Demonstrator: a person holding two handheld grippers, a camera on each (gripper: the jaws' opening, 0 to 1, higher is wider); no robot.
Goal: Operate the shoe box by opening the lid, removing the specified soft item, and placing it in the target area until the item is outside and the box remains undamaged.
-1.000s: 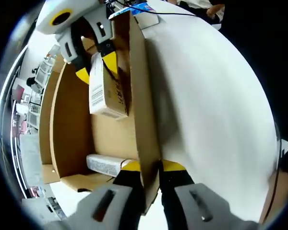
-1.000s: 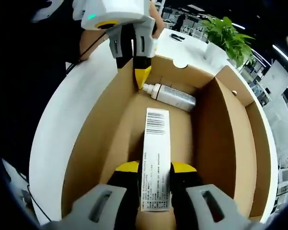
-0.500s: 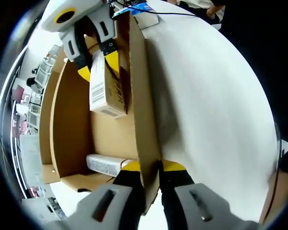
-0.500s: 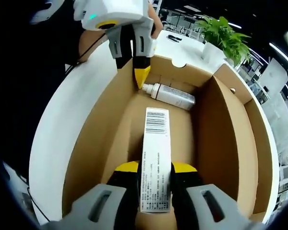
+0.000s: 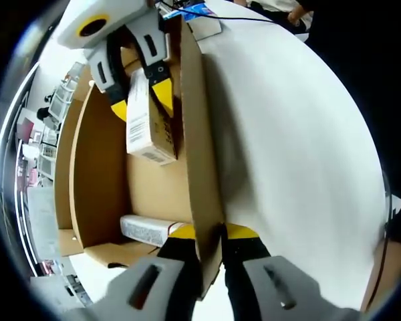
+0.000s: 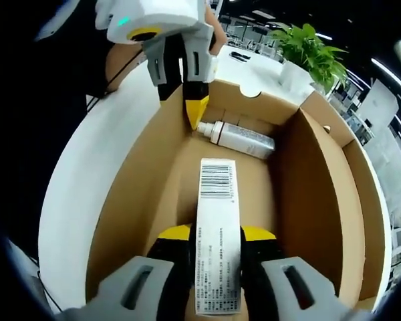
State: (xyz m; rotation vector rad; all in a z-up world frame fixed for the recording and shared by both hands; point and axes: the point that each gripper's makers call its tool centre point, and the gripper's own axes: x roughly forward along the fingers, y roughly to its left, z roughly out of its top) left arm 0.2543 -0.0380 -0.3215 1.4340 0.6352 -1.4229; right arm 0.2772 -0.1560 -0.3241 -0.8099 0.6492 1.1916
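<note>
Nearest in the right gripper view, the right gripper (image 6: 217,235) has its yellow-tipped fingers (image 6: 176,233) clamped on the near end of a long white carton (image 6: 217,247) with a barcode on its far end; it hangs tilted inside the open shoe box (image 6: 137,194), apparently lifted a little off the floor, though I cannot be sure of the gap. Past it, against the far end wall, a clear bottle (image 6: 237,137) with a white cap lies on its side. At that wall's left corner the left gripper (image 6: 195,107) pinches the side wall from above. Beyond the box the white desk (image 6: 87,180) curves away to a potted plant (image 6: 314,50).

In the left gripper view, the left gripper's fingers (image 5: 182,233) are closed on the box's near wall, one inside and one outside, steadying it. Further in lies the bottle (image 5: 147,229), and farther still the right gripper (image 5: 139,93) holds the carton (image 5: 147,127) over the interior.

The lid is already open and the extraction step seems to be in hand — the carton is gripped but not yet clear of the walls. Whether this carton is the specified soft item I cannot tell. The next move likely calls for a straight lift without scraping the cardboard, then carrying the carton out to the desk — the left grip holding the box down meanwhile
</note>
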